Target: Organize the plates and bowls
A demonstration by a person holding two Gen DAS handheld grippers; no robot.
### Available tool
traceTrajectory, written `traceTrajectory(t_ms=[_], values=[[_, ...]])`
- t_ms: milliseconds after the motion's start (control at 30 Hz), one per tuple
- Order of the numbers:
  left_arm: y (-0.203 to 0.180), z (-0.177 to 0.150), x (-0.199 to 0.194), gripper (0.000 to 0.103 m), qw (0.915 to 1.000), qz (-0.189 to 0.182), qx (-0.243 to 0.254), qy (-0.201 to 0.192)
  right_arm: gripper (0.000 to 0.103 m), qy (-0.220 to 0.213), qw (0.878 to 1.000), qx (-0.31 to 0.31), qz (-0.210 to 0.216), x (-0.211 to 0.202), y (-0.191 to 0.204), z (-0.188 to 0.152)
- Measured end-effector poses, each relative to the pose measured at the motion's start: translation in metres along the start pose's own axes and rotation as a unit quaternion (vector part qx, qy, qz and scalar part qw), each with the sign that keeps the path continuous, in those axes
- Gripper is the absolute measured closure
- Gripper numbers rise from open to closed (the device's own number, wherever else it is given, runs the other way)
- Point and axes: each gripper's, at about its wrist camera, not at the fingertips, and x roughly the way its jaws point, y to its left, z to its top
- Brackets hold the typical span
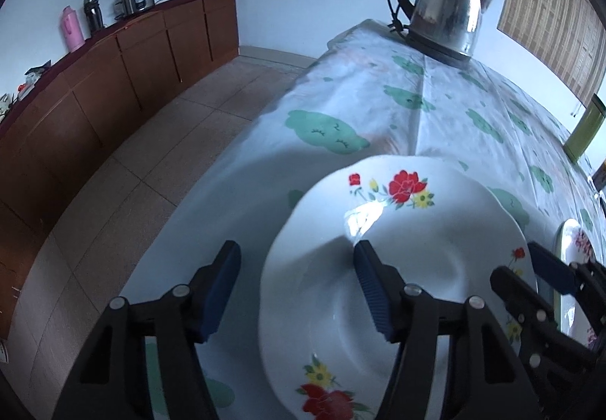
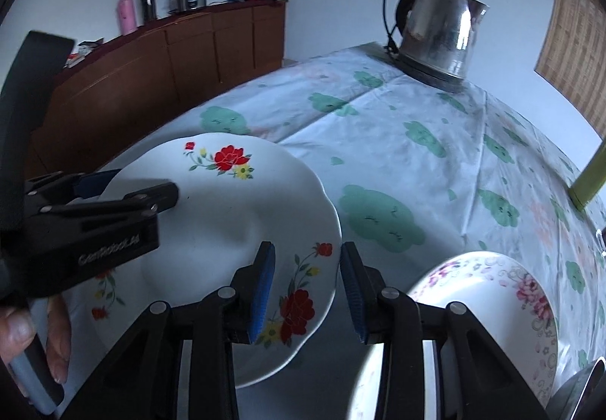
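Note:
A white plate with red and yellow flowers (image 1: 397,230) lies on the table, also in the right wrist view (image 2: 227,207). My left gripper (image 1: 299,287) is open, its jaws straddling the plate's left rim, one finger over the plate's well. My right gripper (image 2: 306,291) is open, its jaws straddling the plate's right rim. A second dish with pink flowers (image 2: 503,291) sits just right of the plate; its edge shows in the left wrist view (image 1: 575,242). The other gripper appears in each view: the right gripper (image 1: 530,279) and the left gripper (image 2: 125,192).
A steel electric kettle (image 1: 443,3) stands at the table's far end, on the cloud-print tablecloth (image 1: 378,105). A green object (image 1: 585,128) stands at the right edge. A brown sideboard (image 1: 113,71) with flasks and a cooker lines the left wall. Tiled floor lies left of the table.

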Motion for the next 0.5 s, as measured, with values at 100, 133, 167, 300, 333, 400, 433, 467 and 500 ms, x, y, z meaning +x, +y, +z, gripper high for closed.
traceTrajectory(t_ms=[100,133,167,300,333,400,433,467,500], values=[[0.0032,0.0002,0.0002,0.04,1.0,-0.002,-0.005,0.001,0.079,0.001,1.0,0.003,-0.002,-0.002,-0.0032,-0.0008],[0.0044,-0.0001,-0.0001,0.038,1.0,0.0,-0.007,0.001,0.08,0.003,1.0,0.007,0.003,-0.0024,-0.0048,-0.0007],[0.0061,-0.0008,-0.0008,0.037,1.0,0.002,-0.008,-0.001,0.08,0.006,1.0,0.007,0.006,-0.0024,-0.0053,-0.0006],[0.006,-0.0044,-0.003,0.037,1.0,0.006,-0.001,-0.005,0.079,0.009,1.0,-0.003,-0.006,-0.0031,-0.0008,-0.0007],[0.0045,-0.0054,-0.0033,0.038,0.9999,0.008,0.003,-0.006,0.079,0.008,1.0,-0.002,-0.004,-0.0033,-0.0015,-0.001],[0.0006,-0.0075,-0.0052,0.047,0.9998,0.006,0.013,-0.01,0.079,0.005,1.0,0.003,0.002,-0.0036,-0.0036,-0.0024],[-0.0008,-0.0082,-0.0058,0.05,0.9998,0.003,0.016,-0.012,0.079,0.003,1.0,0.006,0.005,-0.0036,-0.0044,-0.0029],[-0.0017,-0.0086,-0.0065,0.054,0.9997,-0.001,0.018,-0.013,0.078,0.002,1.0,0.009,0.008,-0.0033,-0.0052,-0.0034],[-0.0025,-0.0092,-0.0072,0.058,0.9997,-0.001,0.02,-0.014,0.077,0.001,1.0,0.016,0.016,-0.0024,-0.0074,-0.0036]])
